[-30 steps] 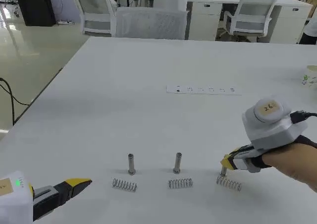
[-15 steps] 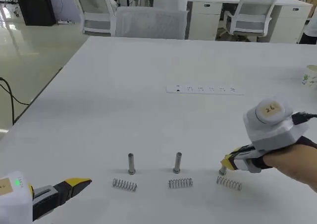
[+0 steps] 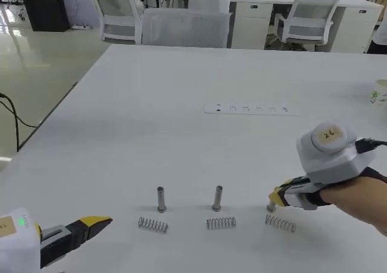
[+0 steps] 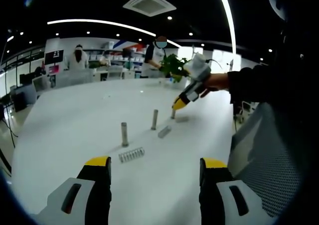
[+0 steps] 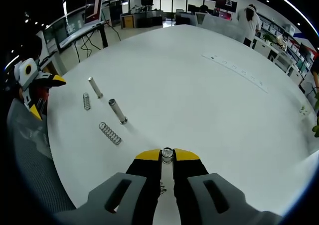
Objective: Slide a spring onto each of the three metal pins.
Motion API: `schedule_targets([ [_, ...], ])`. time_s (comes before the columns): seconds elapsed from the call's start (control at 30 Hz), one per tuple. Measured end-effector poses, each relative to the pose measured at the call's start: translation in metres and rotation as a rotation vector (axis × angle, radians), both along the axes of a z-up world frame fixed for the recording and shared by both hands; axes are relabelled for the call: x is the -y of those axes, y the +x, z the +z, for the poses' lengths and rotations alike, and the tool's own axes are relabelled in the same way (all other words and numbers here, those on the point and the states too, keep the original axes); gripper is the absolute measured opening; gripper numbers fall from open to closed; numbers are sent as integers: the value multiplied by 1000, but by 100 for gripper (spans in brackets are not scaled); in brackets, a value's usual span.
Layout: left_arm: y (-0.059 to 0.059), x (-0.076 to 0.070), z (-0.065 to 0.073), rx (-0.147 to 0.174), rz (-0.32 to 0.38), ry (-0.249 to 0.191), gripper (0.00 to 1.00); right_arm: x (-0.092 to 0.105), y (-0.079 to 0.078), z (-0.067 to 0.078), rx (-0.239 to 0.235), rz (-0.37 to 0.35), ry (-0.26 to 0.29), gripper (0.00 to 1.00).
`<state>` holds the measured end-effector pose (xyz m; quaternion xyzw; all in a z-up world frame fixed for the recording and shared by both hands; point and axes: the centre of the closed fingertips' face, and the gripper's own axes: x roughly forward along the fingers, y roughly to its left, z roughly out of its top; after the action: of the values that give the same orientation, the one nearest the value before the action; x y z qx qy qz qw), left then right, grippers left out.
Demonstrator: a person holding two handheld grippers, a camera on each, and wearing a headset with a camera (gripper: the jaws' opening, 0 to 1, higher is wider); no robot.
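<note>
Still, the right gripper [image 5: 167,158] stays clamped on the rightmost pin [image 3: 271,207], broad table [image 3: 181,104] stretching beyond it, left gripper [image 4: 155,161] jaws apart, unmoved

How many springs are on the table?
3. Left spring by left pin, middle spring by middle pin, right spring by the right pin held in the right gripper. None seems hidden.

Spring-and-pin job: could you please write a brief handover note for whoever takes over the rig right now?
Left gripper: open, empty, low over the table at near left.
Right gripper: shut on the right pin near its top.
Left pin and middle pin: upright, bare.
Left spring, middle spring, right spring: each lying flat in front of its pin.
Done: no spring fitted.
Left: all three.
</note>
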<state>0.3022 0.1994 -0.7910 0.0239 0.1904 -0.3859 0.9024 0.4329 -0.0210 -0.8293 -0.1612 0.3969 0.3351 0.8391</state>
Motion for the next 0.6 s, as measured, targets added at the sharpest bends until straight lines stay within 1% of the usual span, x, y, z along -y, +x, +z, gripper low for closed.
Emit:
schedule_targets([
  [0.3, 0, -1, 1, 2, 5, -1, 68, -1, 2, 0, 2, 2, 0, 5],
  [0.4, 0, -1, 1, 2, 4, 0, 68, 0, 2, 0, 4, 8, -11, 6],
  [0.6, 0, -1, 1, 1, 2, 1, 68, 2, 2, 1, 9, 7, -11, 8],
])
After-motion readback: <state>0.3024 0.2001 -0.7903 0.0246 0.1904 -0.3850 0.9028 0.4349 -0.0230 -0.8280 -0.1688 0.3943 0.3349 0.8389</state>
